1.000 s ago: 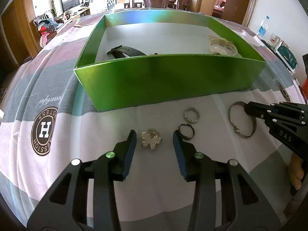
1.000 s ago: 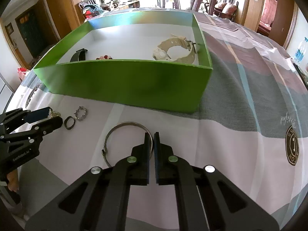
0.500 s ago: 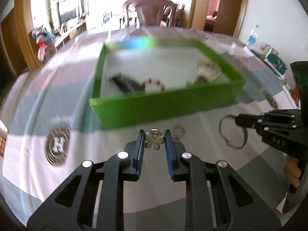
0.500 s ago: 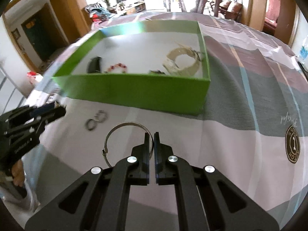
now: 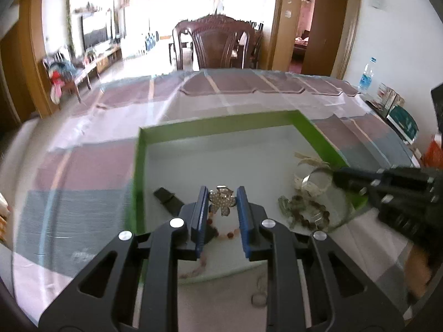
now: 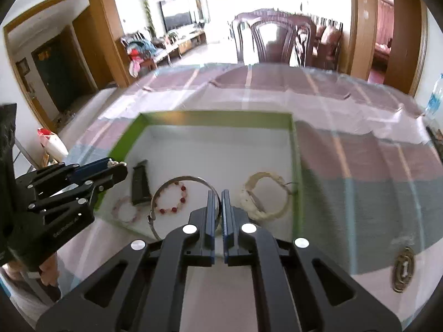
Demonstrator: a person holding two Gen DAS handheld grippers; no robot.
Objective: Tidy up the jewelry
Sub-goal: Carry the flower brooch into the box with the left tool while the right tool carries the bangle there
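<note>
Both grippers had risen over the green box (image 5: 139, 166): left gripper (image 5: 221, 202) pinched one flower brooch (image 5: 222, 200); right gripper (image 6: 217, 202) clamped one silver bangle (image 6: 177, 179), hoop level.

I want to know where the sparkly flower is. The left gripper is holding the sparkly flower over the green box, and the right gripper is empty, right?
Not quite. The left gripper does hold the sparkly flower over the green box. But the right gripper isn't empty: the right wrist view shows it shut on a silver bangle.
</note>
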